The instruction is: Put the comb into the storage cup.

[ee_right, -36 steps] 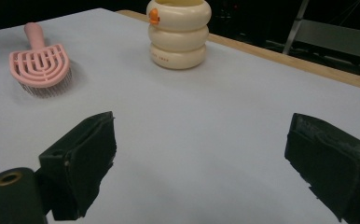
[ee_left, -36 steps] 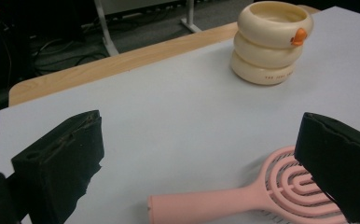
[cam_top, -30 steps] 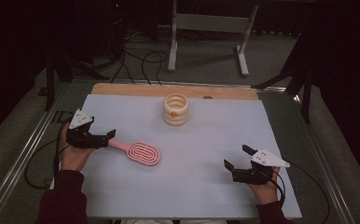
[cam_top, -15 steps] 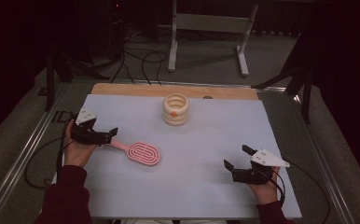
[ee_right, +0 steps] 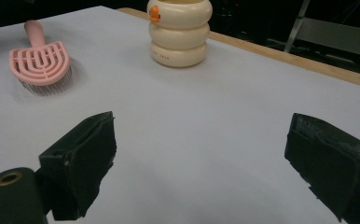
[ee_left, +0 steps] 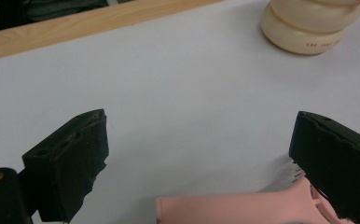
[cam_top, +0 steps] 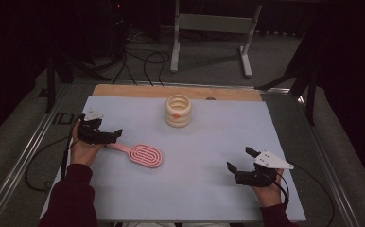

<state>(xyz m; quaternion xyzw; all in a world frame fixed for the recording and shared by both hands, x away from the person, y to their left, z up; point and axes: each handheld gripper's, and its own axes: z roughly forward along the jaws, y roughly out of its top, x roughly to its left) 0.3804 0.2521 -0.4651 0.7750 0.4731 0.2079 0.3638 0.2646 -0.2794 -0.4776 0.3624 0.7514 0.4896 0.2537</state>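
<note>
A pink hairbrush (cam_top: 145, 155) lies flat on the white table mat (cam_top: 209, 142), handle pointing left. My left gripper (cam_top: 116, 135) is at the handle's end, open. In the left gripper view its jaws stand wide apart around my left gripper's gap (ee_left: 199, 140), with the pink handle (ee_left: 234, 210) low between them, untouched. A cream ribbed holder (cam_top: 178, 111) with an orange dot stands upright at the back middle. My right gripper (cam_top: 239, 159) rests open at the front right, nothing between its jaws; its own view has the brush (ee_right: 40, 60) and holder (ee_right: 180, 32) far ahead.
A wooden strip (cam_top: 138, 90) runs along the mat's far edge. Metal table rails (cam_top: 27, 156) flank the mat, and cables trail on the left. A stand's legs (cam_top: 209, 28) are on the floor beyond the table.
My left gripper has shifted slightly right, closer over the brush handle's end. The right gripper, brush and holder have stayed put.
</note>
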